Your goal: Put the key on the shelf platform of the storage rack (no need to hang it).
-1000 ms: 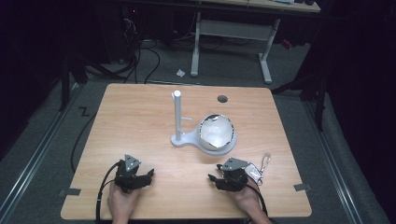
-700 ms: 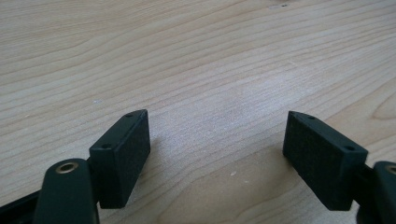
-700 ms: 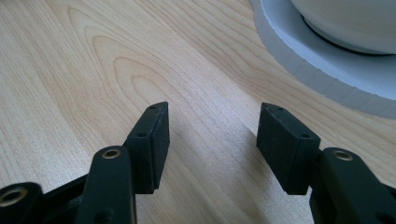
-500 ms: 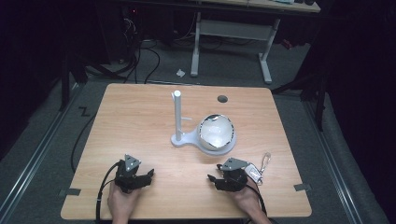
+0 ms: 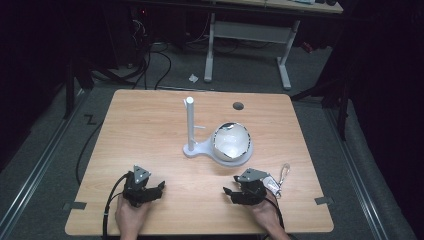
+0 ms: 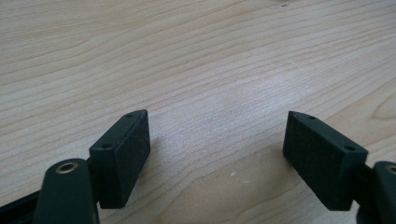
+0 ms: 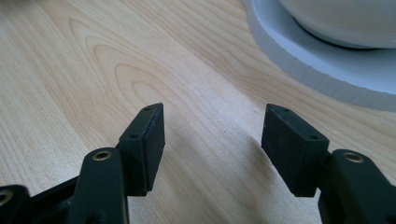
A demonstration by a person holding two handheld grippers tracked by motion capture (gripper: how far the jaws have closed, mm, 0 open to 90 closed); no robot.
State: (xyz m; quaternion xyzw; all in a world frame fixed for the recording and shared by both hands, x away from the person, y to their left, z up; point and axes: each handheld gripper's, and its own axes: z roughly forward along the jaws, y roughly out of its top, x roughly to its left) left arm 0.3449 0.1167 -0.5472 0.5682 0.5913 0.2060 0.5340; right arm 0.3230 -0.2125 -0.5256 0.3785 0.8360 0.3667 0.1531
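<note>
Dark floor and cables surround the wooden tabletop point(image 5: 150, 125). At its middle a white stand point(image 5: 191, 131) carries a bowl point(image 5: 231, 141) on its base. Near that base the right gripper point(image 5: 231, 193) rests, jaws just opened wide, nothing between them. Left gripper point(image 5: 159, 188) gapes empty, well apart. A carabiner point(image 5: 284, 172) lies beside the right gripper.

Your left gripper point(image 6: 217, 154): both black jaws rise from the bottom edge, spread wide apart, with nothing between them.
Table point(image 6: 196, 56): pale wood grain runs beneath and beyond your jaws.
Jaw pads point(image 6: 126, 154): flat, dark, close above the table.
</note>
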